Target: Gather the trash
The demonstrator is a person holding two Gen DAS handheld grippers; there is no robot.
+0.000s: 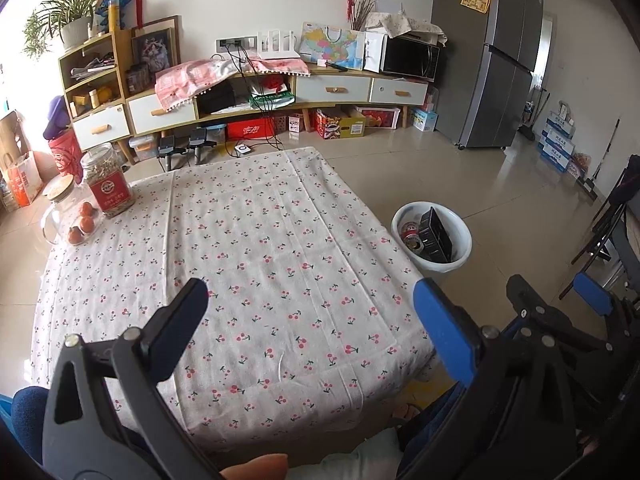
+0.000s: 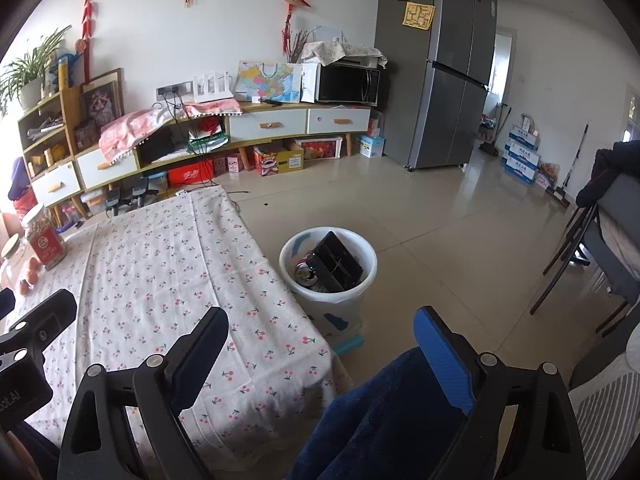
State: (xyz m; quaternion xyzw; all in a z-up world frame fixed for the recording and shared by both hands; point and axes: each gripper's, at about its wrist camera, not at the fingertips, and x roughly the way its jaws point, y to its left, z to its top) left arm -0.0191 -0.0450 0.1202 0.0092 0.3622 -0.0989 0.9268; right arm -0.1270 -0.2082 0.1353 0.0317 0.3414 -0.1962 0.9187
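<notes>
A white trash bin (image 1: 464,242) stands on the floor just right of the table; it holds a black box (image 1: 436,236) and a can (image 1: 410,232). In the right wrist view the bin (image 2: 362,280) shows the black box (image 2: 338,266) and a can (image 2: 306,272) inside. My left gripper (image 1: 312,304) is open and empty above the near part of the cherry-print tablecloth (image 1: 248,264). My right gripper (image 2: 322,332) is open and empty, held over the table's near right corner, short of the bin. The right gripper also shows at the right edge of the left wrist view (image 1: 556,296).
A jar with a red label (image 1: 106,180), a glass jar and small orange fruits (image 1: 82,222) sit at the table's far left corner. A sideboard (image 1: 256,92), a fridge (image 1: 492,60) and stacked boxes (image 1: 558,140) line the room. A dark chair (image 2: 592,248) stands at the right.
</notes>
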